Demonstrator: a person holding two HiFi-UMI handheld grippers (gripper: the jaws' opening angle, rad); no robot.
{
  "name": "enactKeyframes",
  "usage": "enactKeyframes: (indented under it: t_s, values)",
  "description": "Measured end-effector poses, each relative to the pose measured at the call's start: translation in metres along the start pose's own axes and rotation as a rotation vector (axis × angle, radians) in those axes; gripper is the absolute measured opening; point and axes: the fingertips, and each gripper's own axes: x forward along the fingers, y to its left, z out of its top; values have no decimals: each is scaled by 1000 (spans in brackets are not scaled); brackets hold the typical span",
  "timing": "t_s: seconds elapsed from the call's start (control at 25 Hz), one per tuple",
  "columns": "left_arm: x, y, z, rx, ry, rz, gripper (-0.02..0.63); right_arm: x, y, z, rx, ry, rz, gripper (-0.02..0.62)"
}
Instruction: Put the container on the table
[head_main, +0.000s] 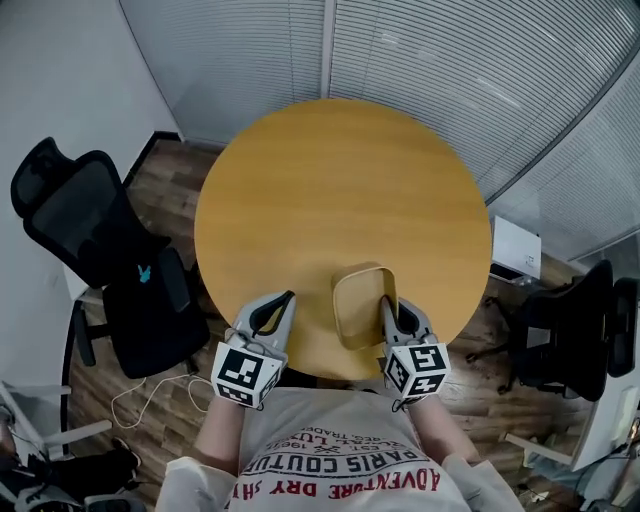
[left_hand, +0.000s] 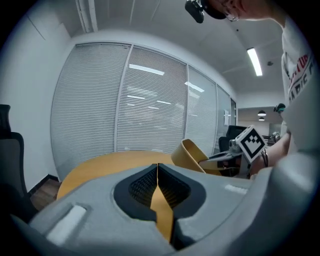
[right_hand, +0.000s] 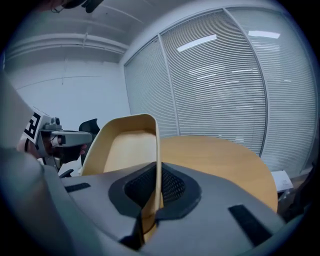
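Note:
A tan, shallow rounded-rectangle container (head_main: 360, 305) hangs tilted over the near edge of the round wooden table (head_main: 340, 190). My right gripper (head_main: 386, 301) is shut on the container's right rim; in the right gripper view the thin wall (right_hand: 158, 145) runs up between the jaws of that gripper (right_hand: 159, 172). My left gripper (head_main: 289, 297) is to the container's left, apart from it, shut with nothing held. In the left gripper view its jaws meet at the tips (left_hand: 158, 167), and the container (left_hand: 191, 155) and right gripper (left_hand: 235, 152) show to the right.
A black office chair (head_main: 100, 250) stands left of the table and another (head_main: 570, 340) at the right. A white box (head_main: 515, 250) sits on the wooden floor by the curved wall of blinds (head_main: 480, 70). A white cable (head_main: 150, 395) lies on the floor.

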Motion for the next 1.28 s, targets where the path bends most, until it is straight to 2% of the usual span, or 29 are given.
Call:
enactKeyframes:
  t_s: [0.2, 0.4, 0.56, 0.64, 1.0, 1.28]
  values:
    - [29, 41, -10, 4, 29, -55, 12, 57, 0, -13, 26, 49, -43, 11]
    - [49, 68, -36, -25, 89, -95, 12, 103, -14, -47, 117, 150, -104, 11]
    - [55, 89, -56, -7, 144, -89, 12, 134, -23, -83, 162, 254, -139, 11]
    - [53, 97, -65, -28, 164, -82, 12, 144, -24, -97, 174, 299, -154, 11]
    - [58, 112, -94, -81, 212, -77, 12, 174, -44, -136, 190, 407, -229, 11]
    - [67, 112, -98, -96, 228, -89, 12, 181, -51, -152, 220, 485, -282, 11]
